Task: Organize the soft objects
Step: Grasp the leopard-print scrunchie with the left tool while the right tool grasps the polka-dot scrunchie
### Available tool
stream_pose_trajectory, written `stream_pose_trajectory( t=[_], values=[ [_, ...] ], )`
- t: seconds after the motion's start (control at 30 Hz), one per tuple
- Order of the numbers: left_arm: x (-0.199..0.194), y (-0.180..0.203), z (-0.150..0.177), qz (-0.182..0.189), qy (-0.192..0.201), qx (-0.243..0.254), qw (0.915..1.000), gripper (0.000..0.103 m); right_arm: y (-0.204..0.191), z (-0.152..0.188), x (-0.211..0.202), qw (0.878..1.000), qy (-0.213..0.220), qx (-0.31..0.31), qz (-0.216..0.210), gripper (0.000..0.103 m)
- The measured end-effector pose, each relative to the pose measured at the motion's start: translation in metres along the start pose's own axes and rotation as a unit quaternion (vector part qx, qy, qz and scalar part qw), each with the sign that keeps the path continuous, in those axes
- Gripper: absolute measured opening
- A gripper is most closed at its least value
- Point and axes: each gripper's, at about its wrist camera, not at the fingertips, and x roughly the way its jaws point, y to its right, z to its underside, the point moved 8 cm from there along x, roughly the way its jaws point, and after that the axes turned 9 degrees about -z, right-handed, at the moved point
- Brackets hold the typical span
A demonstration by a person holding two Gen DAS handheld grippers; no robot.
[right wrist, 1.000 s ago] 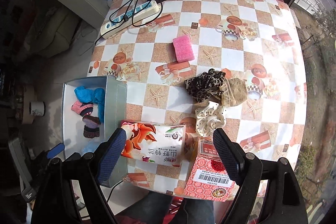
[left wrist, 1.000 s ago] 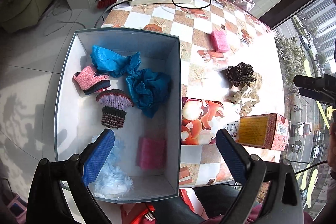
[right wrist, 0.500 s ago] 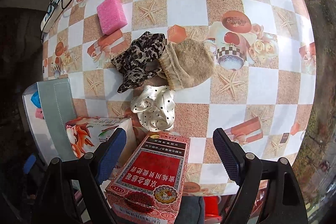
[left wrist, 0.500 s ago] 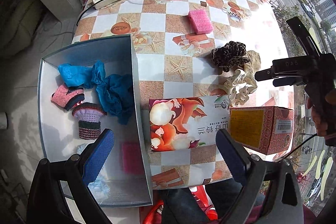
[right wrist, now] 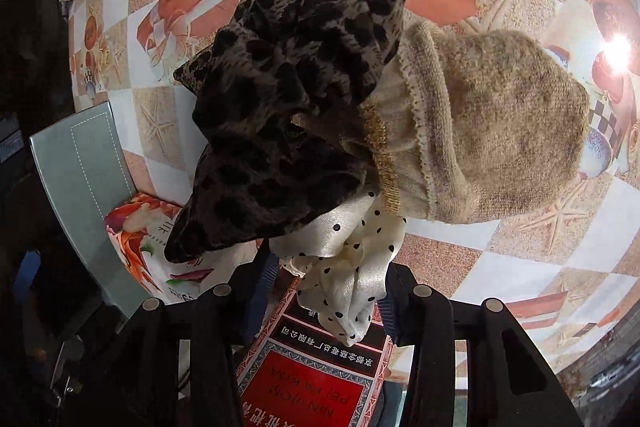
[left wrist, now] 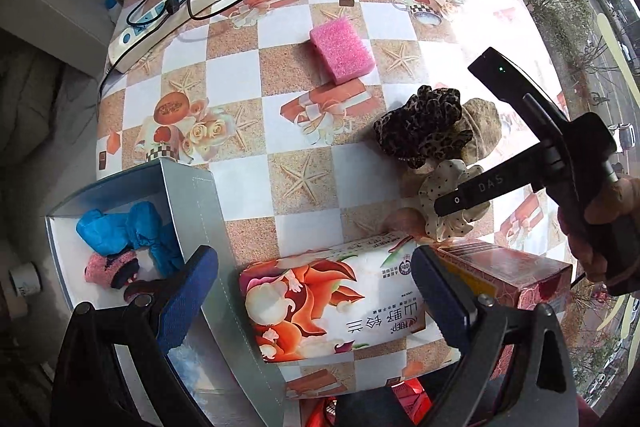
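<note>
The polka-dot scrunchie (right wrist: 340, 267) sat between the closing jaws of the right gripper (right wrist: 326, 287), and the leopard scrunchie (right wrist: 292, 107) overlapping at eleven o'clock risked being dragged along.

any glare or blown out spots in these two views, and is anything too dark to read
Left wrist view: window light washes out the tablecloth at its right edge. Right wrist view: one hard glare spot on the tablecloth at upper right; the left border, beside the grey box, is nearly black.
</note>
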Motion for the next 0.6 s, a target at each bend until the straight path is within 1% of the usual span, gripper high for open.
stream_pose_trajectory(
  t=[0.13, 0.23, 0.37, 0.43, 0.5, 0.6],
  values=[
    [0.014, 0.039, -0.034, 0.004, 0.004, 0.050, 0.9987, 0.098, 0.025, 0.011, -0.014, 0.999, 0.044, 0.017, -0.002, 0.032],
    [0.029, 0.072, -0.055, 0.011, 0.004, 0.083, 0.9965, 0.098, 0.060, 0.020, -0.030, 0.995, 0.082, 0.049, 0.009, 0.032],
    [0.052, 0.109, -0.071, 0.013, -0.001, 0.118, 0.9929, 0.098, 0.111, 0.037, -0.049, 0.988, 0.121, 0.097, 0.020, 0.032],
    [0.066, 0.120, -0.075, 0.007, -0.009, 0.132, 0.9911, 0.098, 0.126, 0.047, -0.052, 0.985, 0.134, 0.105, 0.027, 0.032],
    [0.079, 0.125, -0.079, 0.000, -0.020, 0.139, 0.9901, 0.098, 0.133, 0.055, -0.053, 0.983, 0.144, 0.108, 0.025, 0.032],
    [0.098, 0.126, -0.081, -0.001, -0.052, 0.132, 0.9899, 0.098, 0.136, 0.063, -0.049, 0.982, 0.154, 0.109, 0.014, 0.032]
  ],
)
